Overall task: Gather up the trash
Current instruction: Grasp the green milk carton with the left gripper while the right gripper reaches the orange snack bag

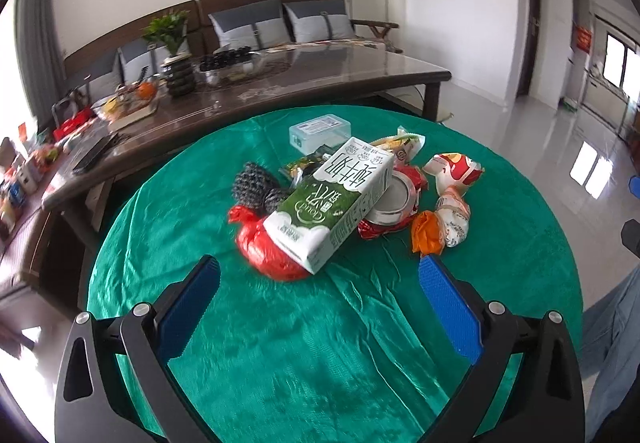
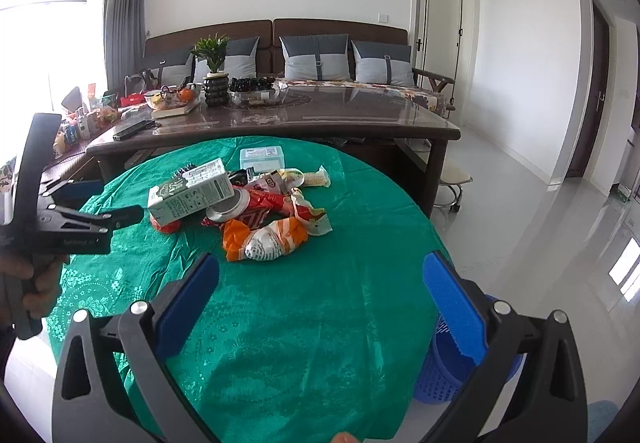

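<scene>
A pile of trash lies on the round table with a green cloth (image 1: pixel 304 355): a green and white milk carton (image 1: pixel 336 199) on a red plastic bag (image 1: pixel 264 247), a crushed can (image 1: pixel 394 199), an orange and white wrapper (image 1: pixel 440 227) and other snack wrappers. My left gripper (image 1: pixel 320 275) is open and empty, just short of the carton. My right gripper (image 2: pixel 320 275) is open and empty, just short of the orange wrapper (image 2: pixel 264 239). The carton (image 2: pixel 192 193) and the left gripper (image 2: pixel 120 217) show in the right wrist view.
A blue mesh bin (image 2: pixel 452 371) stands on the floor by the table's right edge. A clear plastic box (image 1: pixel 320 131) and a dark scrubber ball (image 1: pixel 254 183) sit by the pile. A long dark table (image 2: pixel 280 123) with clutter and a sofa lie behind.
</scene>
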The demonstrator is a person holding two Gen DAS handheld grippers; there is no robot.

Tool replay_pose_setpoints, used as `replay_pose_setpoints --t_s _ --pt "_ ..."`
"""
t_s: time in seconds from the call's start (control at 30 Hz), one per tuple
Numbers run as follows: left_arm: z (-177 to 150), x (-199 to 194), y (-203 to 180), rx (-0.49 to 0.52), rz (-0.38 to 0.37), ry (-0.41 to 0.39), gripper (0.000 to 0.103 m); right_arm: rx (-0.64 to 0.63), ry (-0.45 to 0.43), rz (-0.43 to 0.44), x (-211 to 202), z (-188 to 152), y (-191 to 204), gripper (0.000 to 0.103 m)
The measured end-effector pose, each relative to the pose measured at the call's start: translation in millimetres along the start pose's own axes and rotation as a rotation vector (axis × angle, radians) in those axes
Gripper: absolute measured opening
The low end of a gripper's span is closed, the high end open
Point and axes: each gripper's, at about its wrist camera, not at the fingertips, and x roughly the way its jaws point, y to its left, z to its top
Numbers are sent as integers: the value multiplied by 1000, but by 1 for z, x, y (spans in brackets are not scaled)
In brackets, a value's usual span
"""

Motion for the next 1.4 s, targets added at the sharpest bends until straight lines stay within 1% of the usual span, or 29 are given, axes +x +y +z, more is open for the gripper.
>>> replay_pose_setpoints --t_s 0.13,0.2,0.3,0.4,0.47,0.53,0.57,0.6,0.67,0.7,0.73,0.83,0.93,0.97,1.03,1.1,1.13,1.2,1.23,1.27,1.3,1.33,1.37,1.4 --pt "16 40 4 102 -26 39 99 0 26 -4 12 -5 0 98" --pt "21 56 9 123 -32 58 99 -4 39 -2 17 -7 1 98" --pt "27 73 19 125 -59 73 99 0 64 4 28 -10 2 98" --pt "32 87 21 139 -116 87 99 9 87 8 37 -12 1 98" --pt "33 92 16 174 -164 96 99 20 97 16 42 -13 1 98" --pt "33 94 11 200 -195 112 99 33 108 24 46 -14 -1 98" --pt "34 94 8 211 -207 115 97 39 115 28 49 -15 -2 98" --pt "34 94 6 220 -226 117 92 46 123 32 51 -15 -3 98" --pt "32 93 3 218 -260 147 59 58 140 41 58 -17 -4 98" --pt "30 94 2 212 -274 166 52 64 150 47 60 -17 -4 98" --pt "29 95 1 204 -282 177 50 68 157 54 63 -18 -4 98" --pt "23 89 -4 189 -252 171 48 89 191 94 76 -17 -1 98" --pt "18 70 -4 129 -232 154 48 145 241 161 101 -10 6 98" --pt "15 60 -4 104 -217 149 48 165 251 187 111 -5 10 98" --pt "11 41 -2 55 -181 150 48 185 264 210 132 3 21 98" --pt "3 24 1 -26 -144 177 48 235 300 222 156 11 31 98" --pt "-3 16 3 -62 -124 188 48 266 320 224 168 14 35 98" --pt "-17 2 6 -131 -84 209 48 275 336 202 186 18 45 98" --pt "-24 -2 7 -158 -63 216 48 254 339 191 193 19 50 98" --pt "-33 -5 7 -183 -35 221 49 212 342 158 199 19 55 98" --pt "-40 -8 8 -204 -15 225 49 186 344 143 202 17 55 98" --pt "-46 -7 9 -229 -5 229 49 167 347 129 202 14 52 95" --pt "-52 -7 10 -263 -3 232 49 159 348 126 201 11 47 86" --pt "-57 -6 13 -292 -6 234 49 154 341 143 194 9 38 86"
